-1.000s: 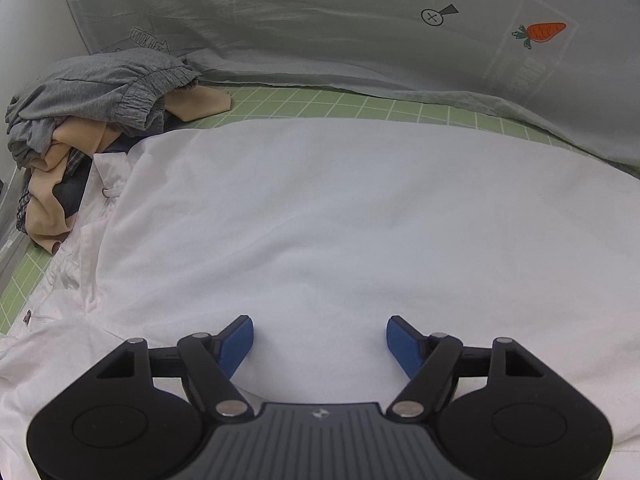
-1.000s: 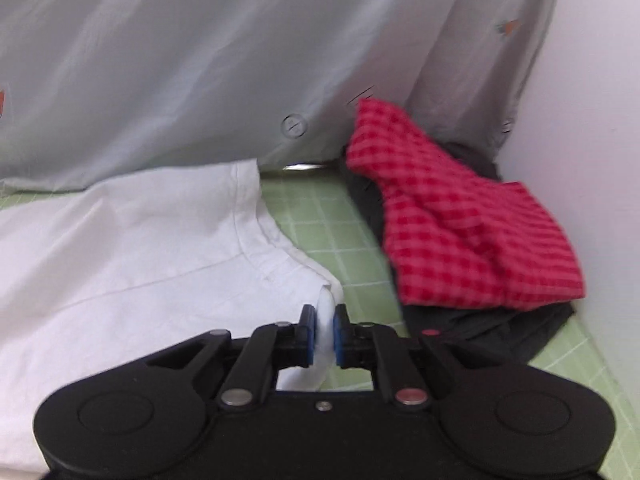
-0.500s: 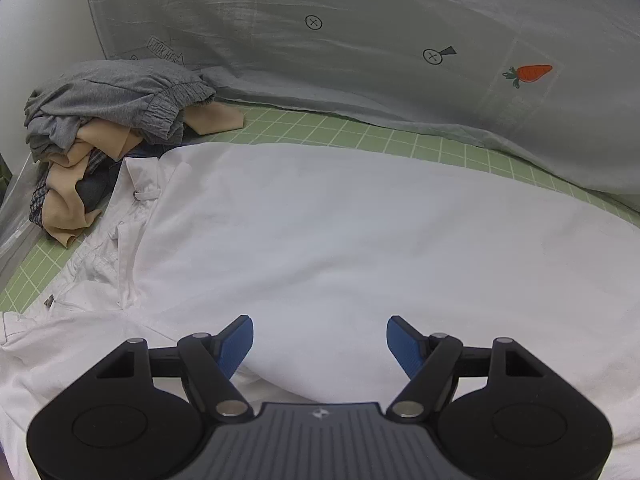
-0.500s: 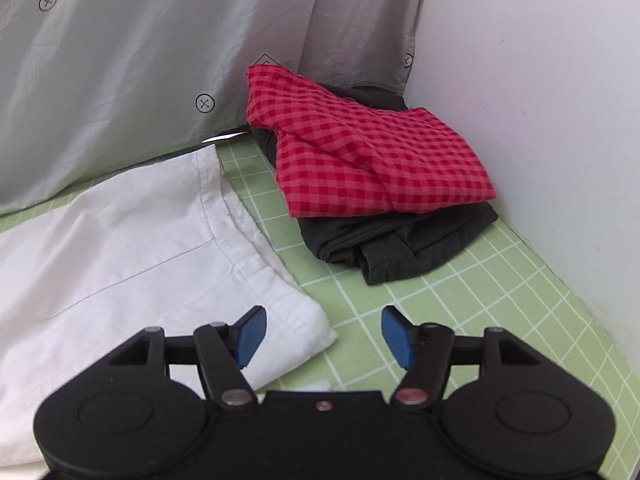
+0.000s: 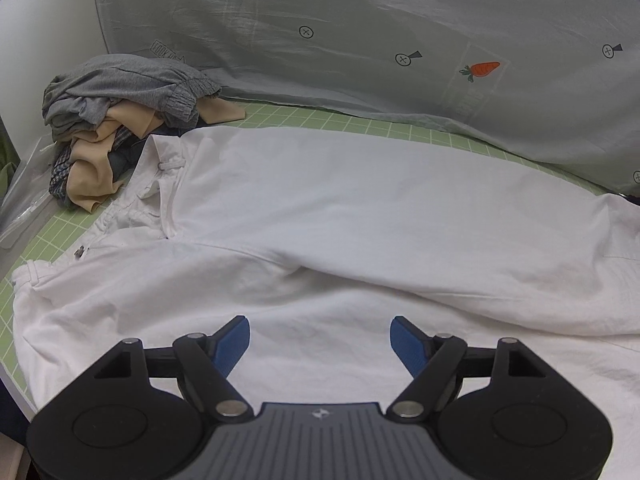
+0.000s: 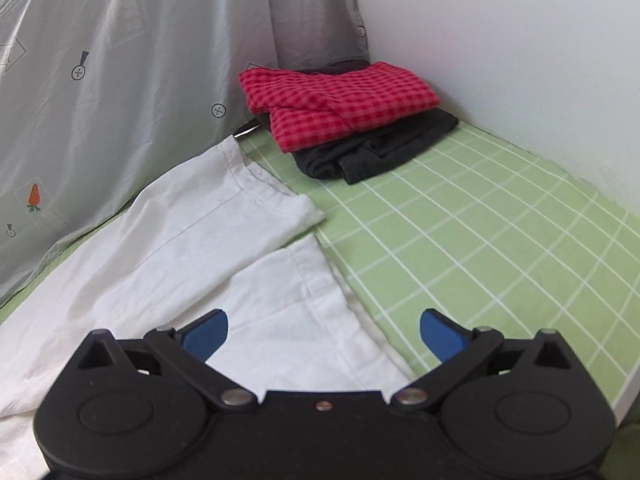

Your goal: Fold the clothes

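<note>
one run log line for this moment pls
stage: mid-fold | white cotton trousers: flat on green grid mat | left gripper: opening, empty | right gripper: opening, empty

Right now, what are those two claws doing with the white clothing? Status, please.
Left gripper opening, nothing held. Right gripper opening, nothing held. White trousers flat on green mat, unfolded. Nothing in the way.

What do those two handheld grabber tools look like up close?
Both are black plastic with two round housings, silver pivot pins and linkage bars ending in blue pads. The left gripper has a grey ribbed centre plate with a small white emblem. The right gripper has a plain black centre with a small reddish dot. No cables, hands or sleeves show.
</note>
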A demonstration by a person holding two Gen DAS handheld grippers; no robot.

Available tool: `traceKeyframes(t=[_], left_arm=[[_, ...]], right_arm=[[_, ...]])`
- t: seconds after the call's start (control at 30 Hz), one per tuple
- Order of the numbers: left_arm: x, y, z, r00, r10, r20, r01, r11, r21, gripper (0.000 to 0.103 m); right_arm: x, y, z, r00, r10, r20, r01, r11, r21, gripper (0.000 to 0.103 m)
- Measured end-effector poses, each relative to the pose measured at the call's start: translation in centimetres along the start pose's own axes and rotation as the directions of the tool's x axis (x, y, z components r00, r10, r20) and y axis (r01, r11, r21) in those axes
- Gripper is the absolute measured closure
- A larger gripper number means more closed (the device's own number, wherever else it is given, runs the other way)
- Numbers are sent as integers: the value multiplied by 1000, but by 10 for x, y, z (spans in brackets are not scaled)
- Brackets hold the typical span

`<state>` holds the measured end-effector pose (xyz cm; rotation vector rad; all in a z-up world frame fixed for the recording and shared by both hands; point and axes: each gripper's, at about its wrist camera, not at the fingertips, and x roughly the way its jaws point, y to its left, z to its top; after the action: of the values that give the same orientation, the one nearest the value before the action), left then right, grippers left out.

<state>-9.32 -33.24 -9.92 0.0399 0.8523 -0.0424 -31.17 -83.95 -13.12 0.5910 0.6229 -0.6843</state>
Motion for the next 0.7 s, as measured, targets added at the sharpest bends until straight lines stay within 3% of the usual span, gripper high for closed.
traceKeyframes(t=[0.13,0.3,0.7], left_arm=[[-12,8,-17,1000,4,-13,-4,1000,12,25],[-24,21,-33,1000,8,-25,-8,1000,3,25],[-35,32,-50,999,-15,-35,14,999,-39,25]], right_arm=[[-15,-31,-23,1000,-5,-27,9,993,121,0],[-35,-58,-48,999,-26,-44,34,981,191,0],[-60,-75,-80,994,95,-61,-71,948,310,0]])
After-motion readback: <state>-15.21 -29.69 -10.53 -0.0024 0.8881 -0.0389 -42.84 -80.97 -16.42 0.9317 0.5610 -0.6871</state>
